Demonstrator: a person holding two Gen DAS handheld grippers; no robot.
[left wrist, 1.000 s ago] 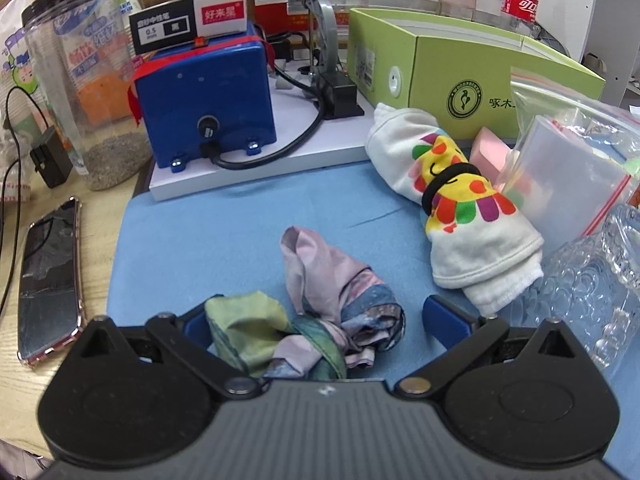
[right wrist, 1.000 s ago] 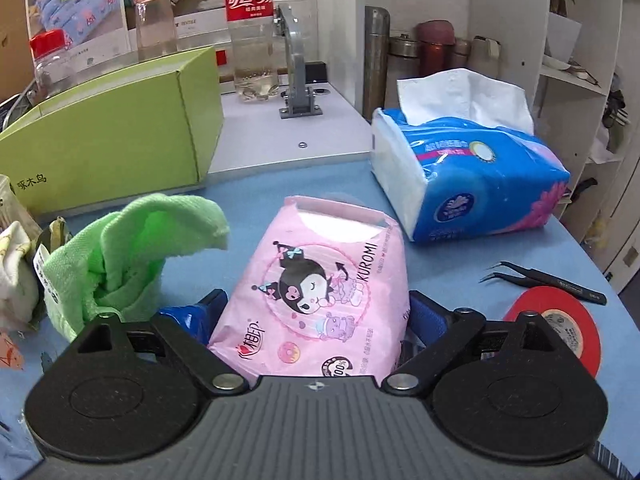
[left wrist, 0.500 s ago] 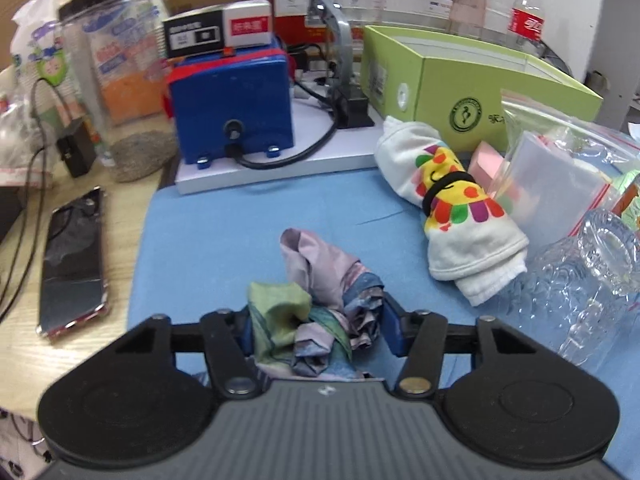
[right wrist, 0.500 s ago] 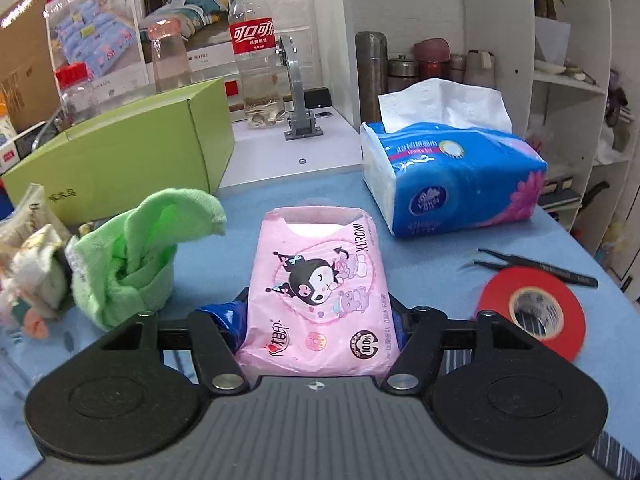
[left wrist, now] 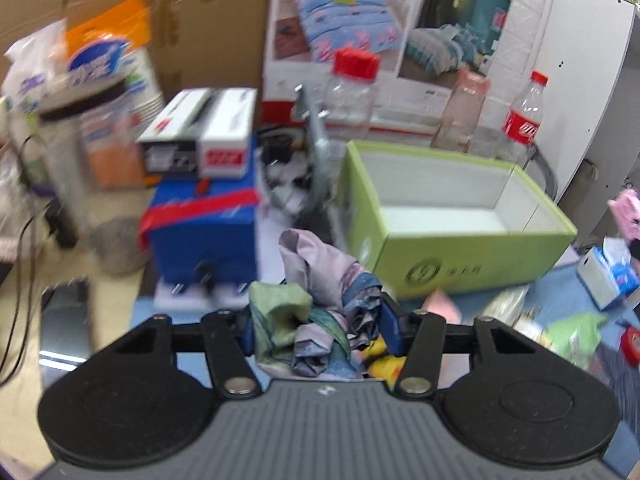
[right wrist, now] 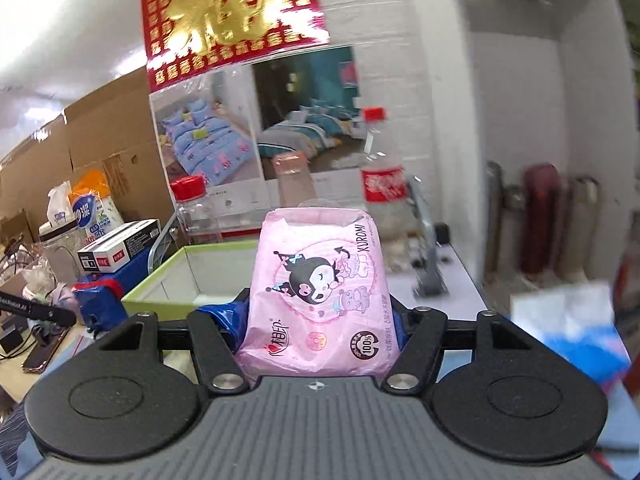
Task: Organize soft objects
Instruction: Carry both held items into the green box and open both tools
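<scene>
- A cluttered worktop with a blue mat (left wrist: 560,280) filled the lower part of the left wrist view, backed by a cardboard wall and a bedding poster (left wrist: 340,12); much of that view was motion-blurred.
- The left gripper (left wrist: 316,328) was clamped on a crumpled patterned cloth (left wrist: 316,304), its blue pads pressed into both sides of the bundle, which bulged up and forward from between them.
- Ahead and to the right of the left gripper stood an open green box (left wrist: 460,252) with a white interior showing nothing inside.
- Ahead and to its left sat a blue machine (left wrist: 204,236) with a black-and-white carton (left wrist: 200,140) on top, and left of that a clear jar with a dark lid (left wrist: 76,136).
- Beyond the box stood a red-capped jar (left wrist: 352,92) and a cola bottle (left wrist: 524,120).
- Low to the left gripper's right lay a blurred green shape, probably a towel (left wrist: 576,328).
- The right gripper (right wrist: 320,320) was closed on a pink tissue pack (right wrist: 320,296) printed with a cartoon figure; the pack stood upright between the fingers, held clear of the surface.
- Just behind the pack, ahead and left of the right gripper, was the same green box (right wrist: 160,284), seen from its open top.
- To the right gripper's lower right, a blue and white blur (right wrist: 576,328) appeared to be another tissue pack.
</scene>
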